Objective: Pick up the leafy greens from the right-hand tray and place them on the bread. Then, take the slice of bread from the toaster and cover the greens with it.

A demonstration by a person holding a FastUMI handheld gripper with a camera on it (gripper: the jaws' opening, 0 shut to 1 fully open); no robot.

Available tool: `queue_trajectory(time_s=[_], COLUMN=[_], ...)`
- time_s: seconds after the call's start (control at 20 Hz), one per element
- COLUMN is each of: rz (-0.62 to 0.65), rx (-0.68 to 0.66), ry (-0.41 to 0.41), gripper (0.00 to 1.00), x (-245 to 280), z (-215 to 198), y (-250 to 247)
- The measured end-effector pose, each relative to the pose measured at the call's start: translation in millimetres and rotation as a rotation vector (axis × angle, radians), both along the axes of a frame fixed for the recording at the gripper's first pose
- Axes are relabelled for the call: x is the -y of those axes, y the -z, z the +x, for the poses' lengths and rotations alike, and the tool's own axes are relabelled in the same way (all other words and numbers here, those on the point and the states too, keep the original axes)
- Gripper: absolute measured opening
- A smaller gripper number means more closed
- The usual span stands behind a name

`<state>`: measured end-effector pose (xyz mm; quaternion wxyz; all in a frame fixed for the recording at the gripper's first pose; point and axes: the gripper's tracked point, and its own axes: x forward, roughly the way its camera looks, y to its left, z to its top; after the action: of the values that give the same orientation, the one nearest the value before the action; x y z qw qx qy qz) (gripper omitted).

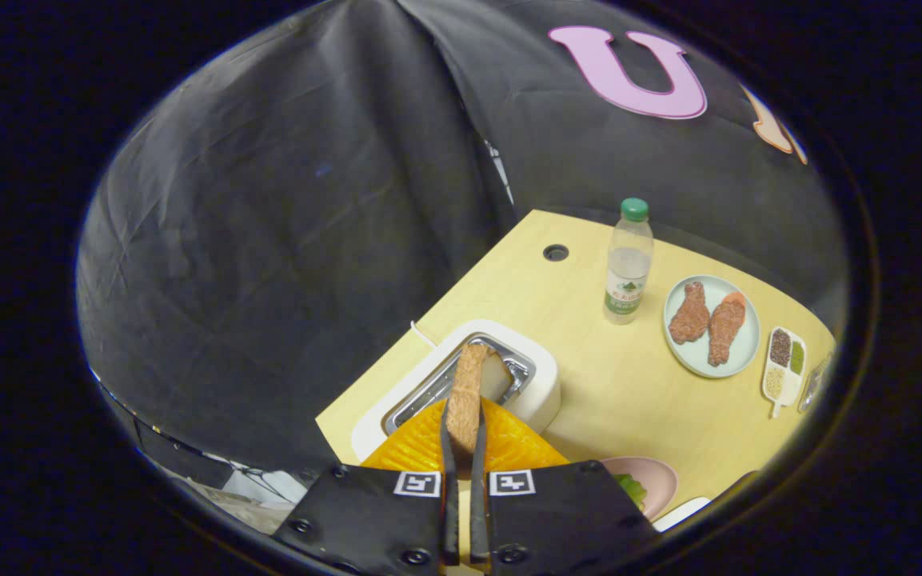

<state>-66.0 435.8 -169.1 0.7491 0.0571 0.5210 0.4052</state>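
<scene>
While the claw [464,420] is clamped on the slice of bread [467,392], both fingers [449,448] pressing its broad faces, the slice stands on edge just above the slot of the toaster [508,352], so the second half of the task appears to be in hand.

Gripper view: from the toaster, the bottle [628,264] stands at about 2 o'clock and the plate with meat [710,326] at 3 o'clock, both well apart on the surface [628,384]. A pink plate [656,480] carrying greens [630,486] sits at 5 o'clock, partly hidden behind the claw body.

Judgement: lift straight up until the lower edge clears the slot, keep the squeeze even, then swing toward 5 o'clock and lay the slice flat over the greens. Whether bread lies under them cannot be told.
</scene>
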Motion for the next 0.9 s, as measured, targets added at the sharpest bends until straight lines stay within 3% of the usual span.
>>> queue_trajectory(time_s=[0.5,0.9], rz=[0.095,0.082], rx=[-0.035,-0.125], ry=[0.118,0.244], gripper=[0.08,0.08], x=[61,123], z=[2,-13], y=[-22,23])
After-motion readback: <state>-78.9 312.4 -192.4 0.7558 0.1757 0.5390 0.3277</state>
